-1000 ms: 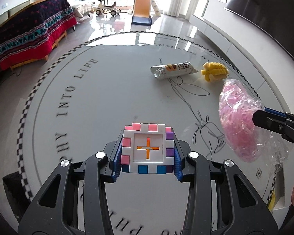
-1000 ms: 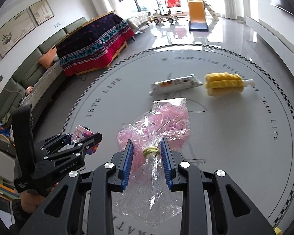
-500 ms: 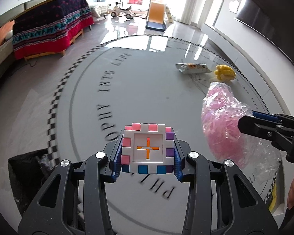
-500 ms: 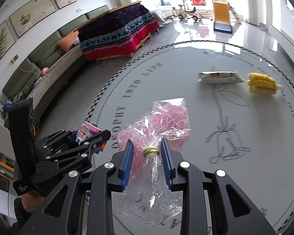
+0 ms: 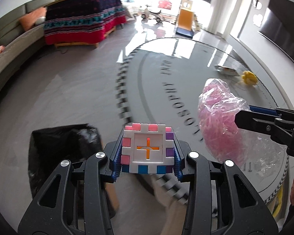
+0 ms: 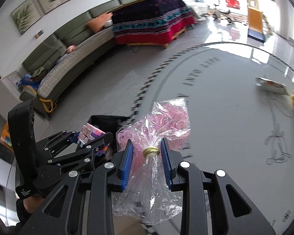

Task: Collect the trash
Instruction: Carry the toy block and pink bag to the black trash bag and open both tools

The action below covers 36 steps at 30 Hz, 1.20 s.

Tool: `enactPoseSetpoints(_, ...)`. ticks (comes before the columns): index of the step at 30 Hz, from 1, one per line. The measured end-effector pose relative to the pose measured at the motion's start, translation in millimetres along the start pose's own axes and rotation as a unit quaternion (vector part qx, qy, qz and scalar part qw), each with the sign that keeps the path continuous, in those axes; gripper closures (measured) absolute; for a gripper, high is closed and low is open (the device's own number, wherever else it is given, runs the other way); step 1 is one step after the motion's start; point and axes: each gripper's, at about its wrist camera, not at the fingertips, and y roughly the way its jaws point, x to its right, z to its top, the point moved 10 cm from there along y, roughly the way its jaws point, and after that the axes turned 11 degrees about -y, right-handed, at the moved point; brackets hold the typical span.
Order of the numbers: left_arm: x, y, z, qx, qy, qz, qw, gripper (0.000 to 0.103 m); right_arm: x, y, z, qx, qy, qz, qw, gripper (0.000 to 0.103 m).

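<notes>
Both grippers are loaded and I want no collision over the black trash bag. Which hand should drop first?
Left, probably. The left gripper, clamping the block cube, is beside the black trash bag; the right gripper with the pink-filled plastic bag hangs over the table.

a blanket-draped table (image 5: 82, 23) stands beside a green sofa (image 6: 72, 45).

The right gripper (image 6: 148, 153) is pinching a clear bag of pink shreds (image 6: 162, 121) at its yellow tie (image 6: 151, 151); the left gripper (image 6: 89, 138) is gripping a block cube (image 6: 90, 134).

Pastel-blocked cube (image 5: 148, 148), pink-filled clear bag (image 6: 162, 129), black bin bag (image 5: 54, 148).
</notes>
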Motion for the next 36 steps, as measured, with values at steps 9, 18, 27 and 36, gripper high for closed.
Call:
enactPoseSetpoints(9, -100.9, -26.8, -21.0, 0.017, -0.068, 0.057, 0.9959, 0.062, -90.6, 46.8, 13.6, -0.023, -0.062, 0.053, 0.996, 0.073)
enactPoseSetpoints(18, -205.5, -28.9, -49.1, 0.007, -0.157, 0.115, 0.9808, 0.062, -172.3, 105.0, 19.9, -0.067, -0.111, 0.107, 0.986, 0.073)
enactPoseSetpoints(27, -291.0, -38.6, -82.3, -0.007, -0.248, 0.204, 0.9471, 0.006, -227.1, 156.8, 23.6, -0.121, -0.129, 0.146, 0.973, 0.038)
enactPoseSetpoints(36, -307.8, -42.5, -89.7, -0.011, -0.273, 0.208, 0.939, 0.006, -224.8, 150.1, 27.1, -0.103, -0.139, 0.137, 0.975, 0.037)
